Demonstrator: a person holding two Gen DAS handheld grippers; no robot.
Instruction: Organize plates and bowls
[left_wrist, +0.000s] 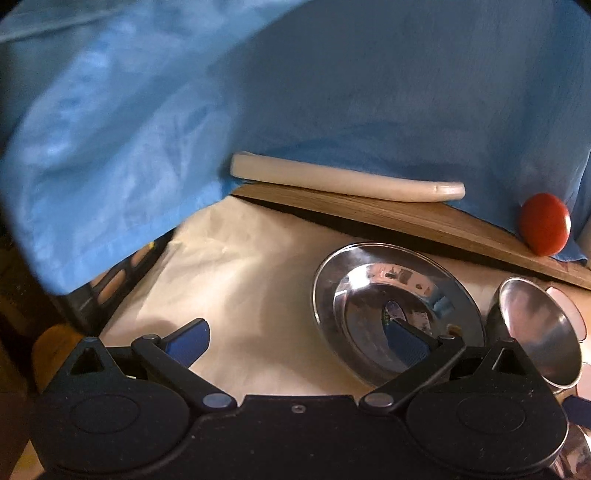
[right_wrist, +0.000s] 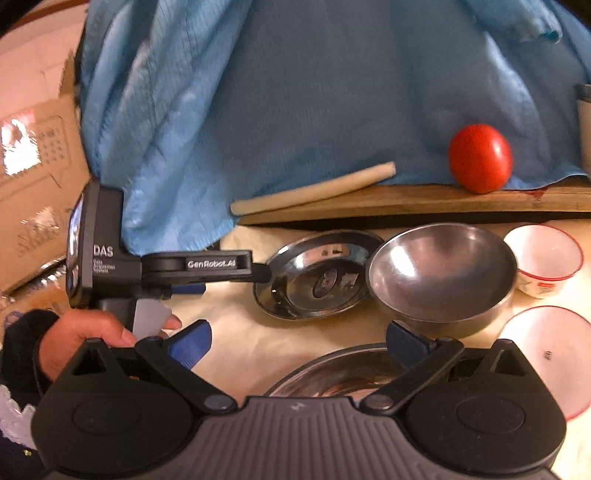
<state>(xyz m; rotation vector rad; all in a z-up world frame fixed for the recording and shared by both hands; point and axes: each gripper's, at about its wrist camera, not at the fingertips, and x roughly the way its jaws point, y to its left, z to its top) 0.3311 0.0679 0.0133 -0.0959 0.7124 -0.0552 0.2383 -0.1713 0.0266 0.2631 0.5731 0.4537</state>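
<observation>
While both grippers stand with jaws wide apart and hold nothing, the dishes lie on a cream cloth (right_wrist: 236, 354) in front of a wooden board (right_wrist: 424, 205).

Containers: steel plate (right_wrist: 317, 275), shallow, empty, only reflections inside. Steel bowl (right_wrist: 441, 273) just right of it, rim meeting or overlapping the plate's edge, empty. White bowl (right_wrist: 543, 258) with red rim, right of the steel bowl, empty. White plate (right_wrist: 546, 358) with red rim in front of that, bare apart from a small dark mark. Second steel dish (right_wrist: 332, 373) partly hidden under the right gripper; contents not readable.

On the board: tomato (right_wrist: 480, 162) and a pale stick (right_wrist: 314, 190), with a blue cloth (right_wrist: 295, 92) draped behind.

View differences: right wrist view shows the whole row of dishes, the left gripper (right_wrist: 258, 275) from the side, the left hand (right_wrist: 85, 343) on its handle, and cardboard (right_wrist: 33, 177) at far left. Left wrist view shows only the steel plate (left_wrist: 373, 295), the steel bowl (left_wrist: 539, 328) and a sliver of the white bowl; it adds a dark slotted crate (left_wrist: 110, 284) at the cloth's left edge.

Pose: left gripper (left_wrist: 301, 341) held level, low over the cloth, right finger (left_wrist: 408, 341) over the steel plate, left finger over bare cloth. Right gripper (right_wrist: 299, 341) nearer the camera side, right finger over the near steel dish.
</observation>
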